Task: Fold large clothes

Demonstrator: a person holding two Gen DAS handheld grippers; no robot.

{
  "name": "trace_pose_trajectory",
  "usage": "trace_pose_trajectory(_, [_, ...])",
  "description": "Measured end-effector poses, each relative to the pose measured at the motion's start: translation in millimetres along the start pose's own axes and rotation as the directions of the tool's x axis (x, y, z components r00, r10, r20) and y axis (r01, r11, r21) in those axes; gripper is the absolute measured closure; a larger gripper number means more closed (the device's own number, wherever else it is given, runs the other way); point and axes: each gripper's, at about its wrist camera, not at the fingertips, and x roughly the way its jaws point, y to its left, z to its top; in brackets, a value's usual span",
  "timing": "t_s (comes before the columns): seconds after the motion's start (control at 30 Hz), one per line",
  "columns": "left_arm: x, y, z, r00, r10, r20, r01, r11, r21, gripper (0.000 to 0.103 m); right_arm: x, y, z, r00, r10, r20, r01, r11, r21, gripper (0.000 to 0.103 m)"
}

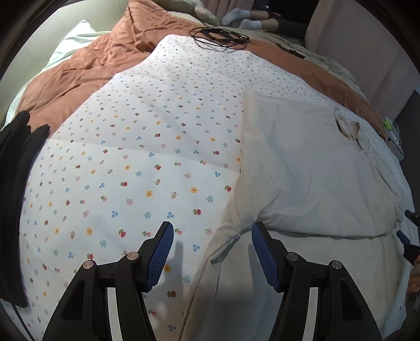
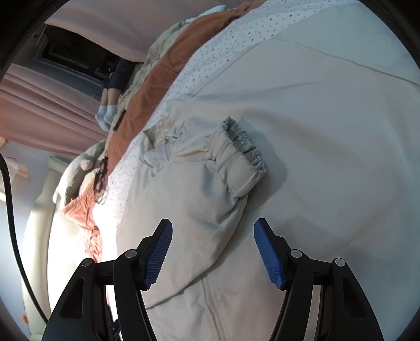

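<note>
No writing seems legible anywhere in either view.

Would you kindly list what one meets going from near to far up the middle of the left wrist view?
Left gripper → flowered sheet → black cable coil → white-socked feet.

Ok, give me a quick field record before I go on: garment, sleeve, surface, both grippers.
garment: cream jacket spread on the bed
sleeve: folded across the body, elastic cuff lying on top
surface: white floral sheet over a rust-orange quilt
left gripper: open, nothing between the pads, above the jacket's edge
right gripper: open, empty, over the sleeve
clutter: black cable at the far end
</note>
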Motion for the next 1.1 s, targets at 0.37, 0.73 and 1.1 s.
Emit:
trace_pose_trajectory(0.37, [31.1, -7.0, -0.7, 0.998, 0.045, -0.052, -0.041, 0.997, 0.067, 0.061, 32.6, -6.1, 14.7, 1.000, -0.003, -0.003, 0.003, 1.000, -0.016, 0.089])
trace_pose_trajectory(0.73, [22.8, 7.4, 5.6, 0.997, 0.067, -0.046, -0.067, 0.998, -0.002, 0.089, -12.9, 1.5, -23.3, 1.000, 0.014, 0.010, -0.014, 0.999, -0.052, 0.093])
trace_pose_trajectory(1.1, [4.1, 18.9, 12.4, 0.996, 0.094, -0.005, -0.094, 0.993, -0.075, 0.093, -4.4, -20.2, -28.8, 1.000, -0.014, -0.012, 0.014, 0.999, -0.030, 0.093])
